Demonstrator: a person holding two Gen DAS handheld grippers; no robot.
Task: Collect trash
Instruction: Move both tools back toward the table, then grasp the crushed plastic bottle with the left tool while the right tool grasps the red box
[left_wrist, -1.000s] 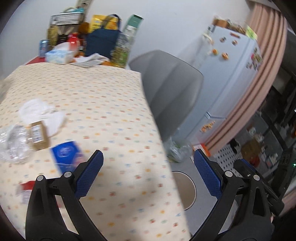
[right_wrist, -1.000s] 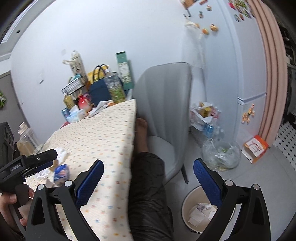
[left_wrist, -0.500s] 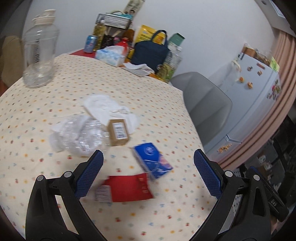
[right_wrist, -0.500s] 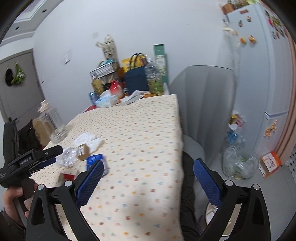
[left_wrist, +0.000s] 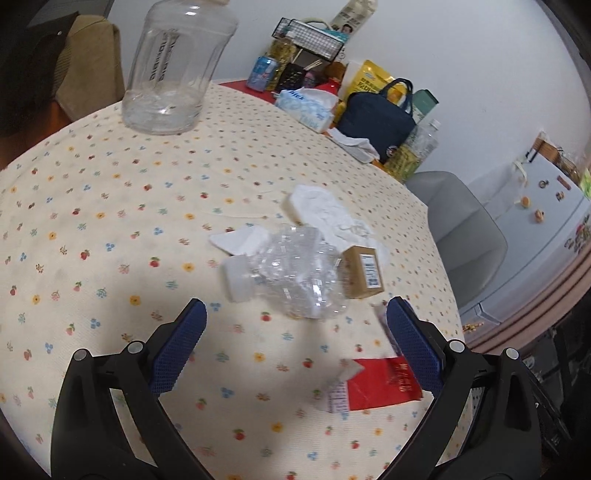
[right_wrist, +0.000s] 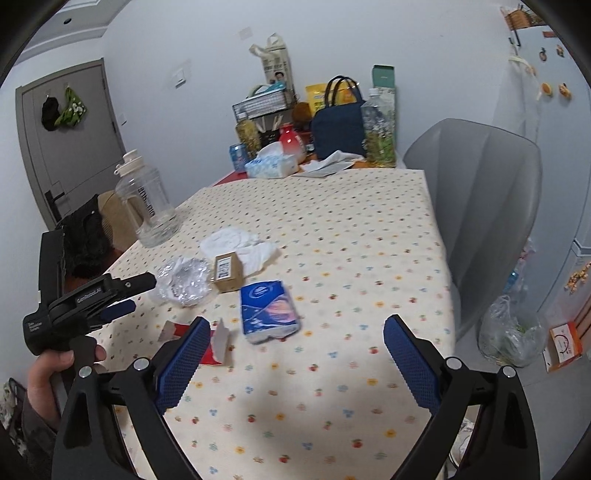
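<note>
Trash lies on the flower-print table (left_wrist: 110, 221). A crushed clear plastic bottle (left_wrist: 295, 273) with a white cap sits just ahead of my open left gripper (left_wrist: 295, 332). Beside it are a small brown box (left_wrist: 362, 271), crumpled white tissue (left_wrist: 325, 210) and a torn red wrapper (left_wrist: 380, 380) near the right finger. In the right wrist view my open right gripper (right_wrist: 295, 347) hovers just short of a blue tissue pack (right_wrist: 267, 310), with the brown box (right_wrist: 227, 271), the bottle (right_wrist: 184, 280), the tissue (right_wrist: 236, 240) and the red wrapper (right_wrist: 210, 343) to its left.
A large clear jug (left_wrist: 177, 70) stands at the far left of the table. A tissue box (left_wrist: 306, 107), a navy bag (left_wrist: 380, 118) and bottles crowd the far end. A grey chair (right_wrist: 480, 206) stands right of the table, a clear trash bag (right_wrist: 511, 336) on the floor by the fridge.
Both grippers have swung from the chair and floor side to over the table. The left one has closed in on the crushed bottle; the right one now faces the blue tissue pack.
</note>
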